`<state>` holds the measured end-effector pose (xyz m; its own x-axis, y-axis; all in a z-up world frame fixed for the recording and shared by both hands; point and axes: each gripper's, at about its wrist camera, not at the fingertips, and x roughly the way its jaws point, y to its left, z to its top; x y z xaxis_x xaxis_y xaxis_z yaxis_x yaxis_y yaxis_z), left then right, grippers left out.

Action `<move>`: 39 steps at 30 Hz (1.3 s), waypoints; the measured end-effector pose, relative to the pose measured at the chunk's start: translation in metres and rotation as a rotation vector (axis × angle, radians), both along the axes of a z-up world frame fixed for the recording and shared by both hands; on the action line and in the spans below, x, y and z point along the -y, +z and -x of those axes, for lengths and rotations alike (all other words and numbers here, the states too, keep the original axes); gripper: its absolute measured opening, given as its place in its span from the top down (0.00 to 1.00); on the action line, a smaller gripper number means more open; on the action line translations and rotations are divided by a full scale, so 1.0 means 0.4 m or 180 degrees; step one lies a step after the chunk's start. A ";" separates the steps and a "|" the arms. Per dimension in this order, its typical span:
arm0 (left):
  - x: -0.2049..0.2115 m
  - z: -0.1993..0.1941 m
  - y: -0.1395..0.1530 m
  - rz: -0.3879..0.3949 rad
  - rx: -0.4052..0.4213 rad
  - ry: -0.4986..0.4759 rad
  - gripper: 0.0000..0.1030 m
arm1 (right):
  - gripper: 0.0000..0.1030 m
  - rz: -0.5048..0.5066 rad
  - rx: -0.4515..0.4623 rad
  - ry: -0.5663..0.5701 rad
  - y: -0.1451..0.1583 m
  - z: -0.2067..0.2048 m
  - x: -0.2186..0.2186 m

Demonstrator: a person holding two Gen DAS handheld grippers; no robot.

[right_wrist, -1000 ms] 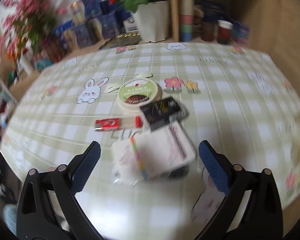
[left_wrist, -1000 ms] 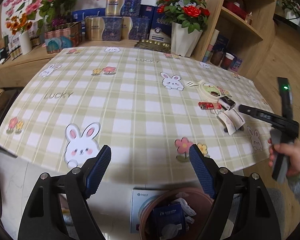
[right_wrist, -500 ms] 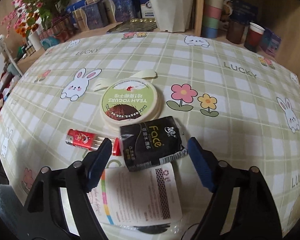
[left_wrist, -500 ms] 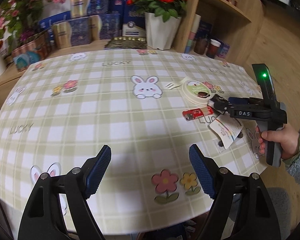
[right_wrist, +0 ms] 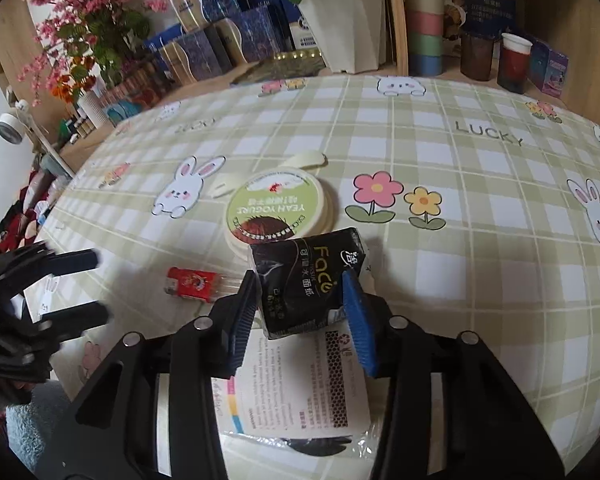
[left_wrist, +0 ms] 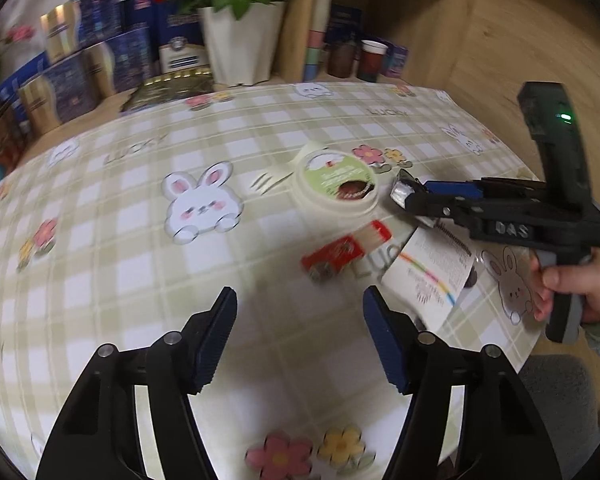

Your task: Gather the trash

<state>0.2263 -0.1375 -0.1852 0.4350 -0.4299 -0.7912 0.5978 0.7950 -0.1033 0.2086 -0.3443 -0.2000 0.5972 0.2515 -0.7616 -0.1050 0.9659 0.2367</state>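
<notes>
Trash lies on the checked tablecloth (right_wrist: 480,240): a black tissue pack (right_wrist: 306,280), a green-topped yogurt lid (right_wrist: 278,208), a red lighter-like wrapper (right_wrist: 192,284) and a white printed packet (right_wrist: 296,388). My right gripper (right_wrist: 300,304) has its jaws closed in around the black tissue pack, both pads at its sides. In the left wrist view it (left_wrist: 412,196) holds the pack's end beside the yogurt lid (left_wrist: 336,186). My left gripper (left_wrist: 300,340) is open and empty, hovering short of the red wrapper (left_wrist: 346,250) and the white packet (left_wrist: 432,272).
A white flower pot (right_wrist: 348,24), blue boxes (right_wrist: 212,48) and cups (right_wrist: 512,62) stand at the table's far side by a wooden shelf. A white fork (left_wrist: 270,180) lies left of the lid. The table's right edge is near the packet.
My right gripper moved forward and narrowed its jaws onto the black tissue pack. My left gripper moved right and forward, closer to the trash pile.
</notes>
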 end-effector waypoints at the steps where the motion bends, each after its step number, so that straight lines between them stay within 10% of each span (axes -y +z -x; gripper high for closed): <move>1: 0.014 -0.010 -0.003 -0.0017 0.0002 -0.0042 0.41 | 0.59 -0.0008 0.0033 -0.0008 0.006 0.005 0.002; 8: 0.107 -0.064 -0.033 -0.0250 0.0038 -0.0400 0.65 | 0.62 -0.0213 0.0259 -0.0187 0.059 0.053 0.038; 18: 0.152 -0.076 -0.057 -0.0337 0.0003 -0.0876 0.65 | 0.62 -0.0583 0.0382 -0.0502 0.086 0.139 0.085; 39: 0.168 -0.056 -0.093 -0.0496 0.0012 -0.0865 0.74 | 0.62 -0.0760 0.0369 -0.0620 0.072 0.258 0.065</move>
<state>0.2487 -0.2046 -0.2225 0.3239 -0.4044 -0.8553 0.7908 0.6120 0.0100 0.1056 -0.3705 -0.1714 0.7309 0.2873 -0.6191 0.0369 0.8891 0.4562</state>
